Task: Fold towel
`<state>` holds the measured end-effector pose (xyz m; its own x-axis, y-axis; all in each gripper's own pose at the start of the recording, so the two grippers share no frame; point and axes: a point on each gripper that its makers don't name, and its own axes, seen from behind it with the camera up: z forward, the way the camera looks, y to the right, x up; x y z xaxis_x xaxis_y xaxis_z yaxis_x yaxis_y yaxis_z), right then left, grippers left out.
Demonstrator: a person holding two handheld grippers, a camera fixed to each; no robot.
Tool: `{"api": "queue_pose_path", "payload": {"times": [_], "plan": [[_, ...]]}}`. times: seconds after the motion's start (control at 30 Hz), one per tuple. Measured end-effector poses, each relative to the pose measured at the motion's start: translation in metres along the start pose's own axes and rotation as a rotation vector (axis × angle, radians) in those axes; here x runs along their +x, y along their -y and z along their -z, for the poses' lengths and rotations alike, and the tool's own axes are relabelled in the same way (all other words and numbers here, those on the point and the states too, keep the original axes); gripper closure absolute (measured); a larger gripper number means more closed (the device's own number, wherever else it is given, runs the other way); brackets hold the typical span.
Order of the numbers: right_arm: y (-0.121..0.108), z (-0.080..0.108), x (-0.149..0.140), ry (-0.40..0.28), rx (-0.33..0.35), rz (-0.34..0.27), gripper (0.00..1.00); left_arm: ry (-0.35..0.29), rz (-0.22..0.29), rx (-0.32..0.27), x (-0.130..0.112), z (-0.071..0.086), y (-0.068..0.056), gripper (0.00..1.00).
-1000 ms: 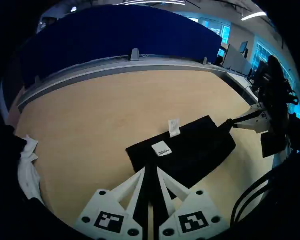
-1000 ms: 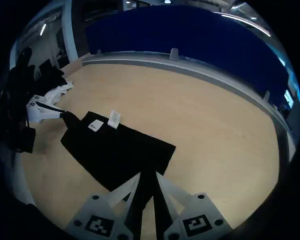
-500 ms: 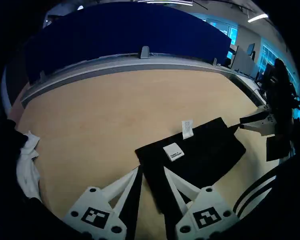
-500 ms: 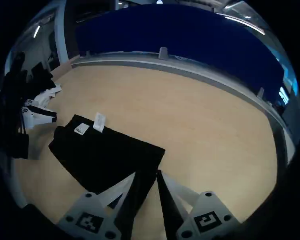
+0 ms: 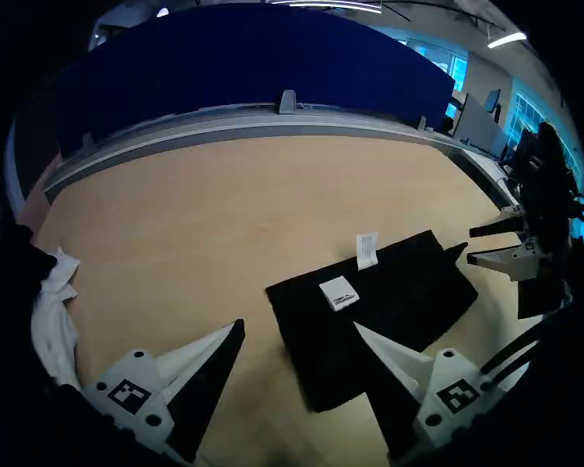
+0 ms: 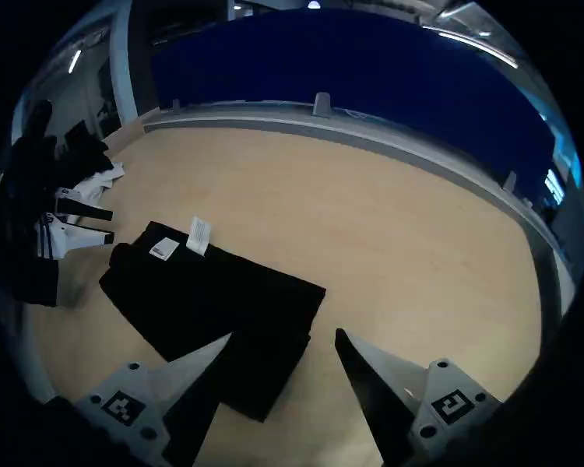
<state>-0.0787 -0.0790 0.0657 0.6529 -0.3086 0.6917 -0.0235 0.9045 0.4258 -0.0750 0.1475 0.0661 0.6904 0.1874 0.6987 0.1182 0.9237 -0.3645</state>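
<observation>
1. Well left of the towel [image 5: 374, 315], a crumpled white cloth [image 5: 51, 327] lies at the desk [image 5: 214, 202] edge.
2. Left claw [image 5: 298, 327] gapes wide and holds nothing, just over the towel's near corner.
3. Black and folded, the towel lies flat on the pale wood, white tag [image 5: 338, 293] up.
4. Right claw [image 6: 284, 335], equally wide and empty, hovers at the towel's opposite end.
5. Risk: pinching only one layer, or dragging the cloth across the smooth wood, would likely skew the fold.
6. Behind the towel, a blue divider [image 5: 253, 70] backs the desk, with office windows [image 5: 448, 66] beyond.

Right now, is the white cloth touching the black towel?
Apart. The left gripper view shows a wide stretch of bare table between the white cloth and the black towel.
</observation>
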Motion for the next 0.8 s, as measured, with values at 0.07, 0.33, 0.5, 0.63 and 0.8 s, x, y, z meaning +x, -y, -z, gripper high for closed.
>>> {"api": "queue_pose_path", "payload": {"times": [0.07,0.33,0.5,0.63,0.8], "plan": [[0.001,0.001,0.000,-0.003,0.000,0.003,0.07,0.000,-0.002,0.002,-0.001,0.001,-0.001,0.07],[0.012,0.003,0.000,-0.007,0.016,0.018,0.05,-0.009,0.004,0.036,-0.008,0.014,0.006,0.06],[0.024,0.003,0.002,-0.011,0.037,0.032,0.05,-0.010,0.016,0.070,-0.017,0.026,0.017,0.06],[0.037,0.002,0.003,-0.013,0.057,0.052,0.05,-0.012,0.030,0.094,-0.026,0.039,0.024,0.06],[0.058,-0.001,0.005,-0.010,0.087,0.085,0.05,-0.016,0.063,0.126,-0.042,0.058,0.034,0.06]]}}
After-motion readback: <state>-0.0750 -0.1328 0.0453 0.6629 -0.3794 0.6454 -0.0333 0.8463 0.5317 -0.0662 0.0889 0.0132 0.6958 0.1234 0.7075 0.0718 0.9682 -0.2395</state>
